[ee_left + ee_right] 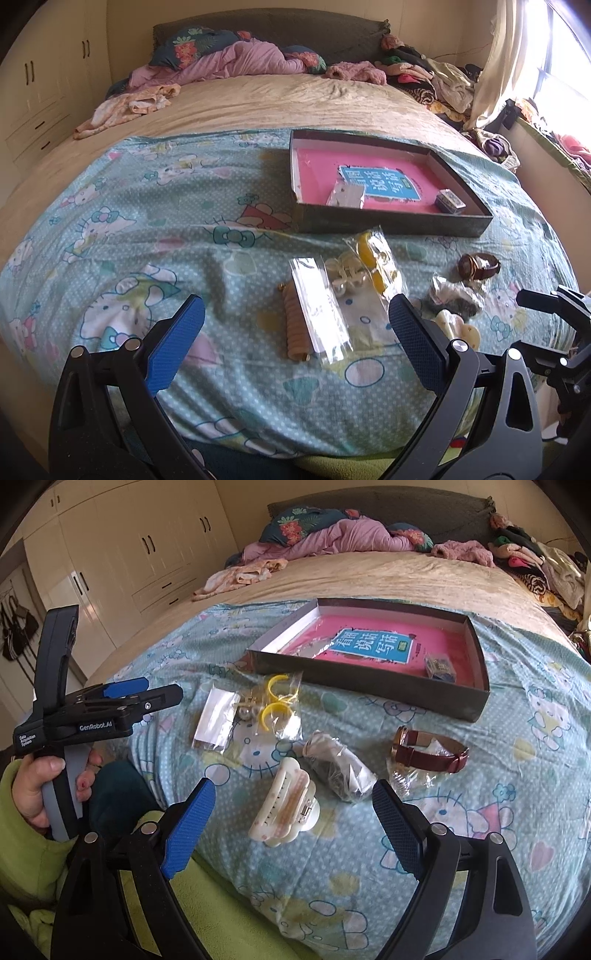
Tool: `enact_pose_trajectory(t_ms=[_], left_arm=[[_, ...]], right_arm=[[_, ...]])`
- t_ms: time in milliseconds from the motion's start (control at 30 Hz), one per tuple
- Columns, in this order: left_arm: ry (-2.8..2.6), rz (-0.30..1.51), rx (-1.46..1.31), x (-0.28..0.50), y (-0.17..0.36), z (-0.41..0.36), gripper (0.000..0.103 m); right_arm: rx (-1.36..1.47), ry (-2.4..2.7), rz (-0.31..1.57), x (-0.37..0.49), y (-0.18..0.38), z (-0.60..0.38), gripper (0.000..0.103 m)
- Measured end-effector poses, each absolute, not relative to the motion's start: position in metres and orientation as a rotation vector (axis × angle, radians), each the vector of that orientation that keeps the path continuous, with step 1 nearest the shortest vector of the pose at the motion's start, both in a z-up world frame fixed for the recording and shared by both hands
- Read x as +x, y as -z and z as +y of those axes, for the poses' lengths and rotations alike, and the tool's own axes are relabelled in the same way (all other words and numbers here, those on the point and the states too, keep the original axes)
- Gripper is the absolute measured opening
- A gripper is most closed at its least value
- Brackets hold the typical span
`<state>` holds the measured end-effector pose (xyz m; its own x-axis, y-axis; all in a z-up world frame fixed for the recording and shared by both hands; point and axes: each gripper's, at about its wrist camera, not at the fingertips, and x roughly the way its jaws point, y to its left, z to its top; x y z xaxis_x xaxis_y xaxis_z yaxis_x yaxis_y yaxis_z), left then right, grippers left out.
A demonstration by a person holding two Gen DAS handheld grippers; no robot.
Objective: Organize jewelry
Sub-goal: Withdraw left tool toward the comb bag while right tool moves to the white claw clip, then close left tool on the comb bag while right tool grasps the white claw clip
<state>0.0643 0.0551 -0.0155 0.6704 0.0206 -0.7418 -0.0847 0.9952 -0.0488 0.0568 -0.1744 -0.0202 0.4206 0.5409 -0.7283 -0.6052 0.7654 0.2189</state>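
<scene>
Spread over the bed, a cartoon-print sheet (pixel 155 206) serves as the work surface. At its far side lies a shallow box (pixel 476 698), lined in pink, already holding a small packet and a tiny case, so it is probably where the jewelry goes. Unsorted pieces lie in front of it: a beaded bracelet (pixel 295 328), bagged yellow hoops (pixel 275 705), a cream hair claw (pixel 282 808), a wrapped dark bundle (pixel 336 771) and a brown-strapped watch (pixel 432 753). The left tool (pixel 295 325) is released, its fingers either side of the bracelet. The right tool (pixel 293 812) is released too, framing the claw without touching.
</scene>
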Motion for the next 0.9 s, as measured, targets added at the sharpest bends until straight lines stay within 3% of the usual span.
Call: enact_pose_trajectory(t_ms=[100, 167, 233, 267, 333, 400, 533, 767, 900], left_arm=[[-0.043, 0.854, -0.090, 0.061, 0.024, 0.054, 0.092], [-0.034, 0.863, -0.092, 0.060, 0.029, 0.053, 0.087], [-0.019, 0.874, -0.097, 0.060, 0.033, 0.051, 0.070], [-0.013, 0.879, -0.102, 0.059, 0.035, 0.050, 0.066], [0.004, 0.890, -0.112, 0.060, 0.039, 0.048, 0.045], [0.019, 0.903, -0.118, 0.060, 0.043, 0.046, 0.037], [0.031, 0.922, -0.121, 0.063, 0.049, 0.042, 0.037], [0.033, 0.950, -0.140, 0.072, 0.057, 0.043, 0.037], [0.028, 0.964, -0.146, 0.080, 0.063, 0.042, 0.037]], right_arm=[[-0.080, -0.723, 0.908, 0.058, 0.027, -0.173, 0.086], [-0.081, -0.720, 0.927, 0.058, 0.032, -0.171, 0.086], [-0.074, -0.724, 0.951, 0.060, 0.037, -0.170, 0.086], [-0.071, -0.725, 0.963, 0.060, 0.040, -0.170, 0.086], [-0.071, -0.730, 0.988, 0.061, 0.047, -0.167, 0.086], [-0.064, -0.743, 1.017, 0.062, 0.053, -0.164, 0.085], [-0.071, -0.764, 1.067, 0.064, 0.065, -0.155, 0.074], [-0.132, -0.749, 1.064, 0.074, 0.079, -0.140, 0.065], [-0.229, -0.757, 0.999, 0.073, 0.083, -0.126, 0.049]])
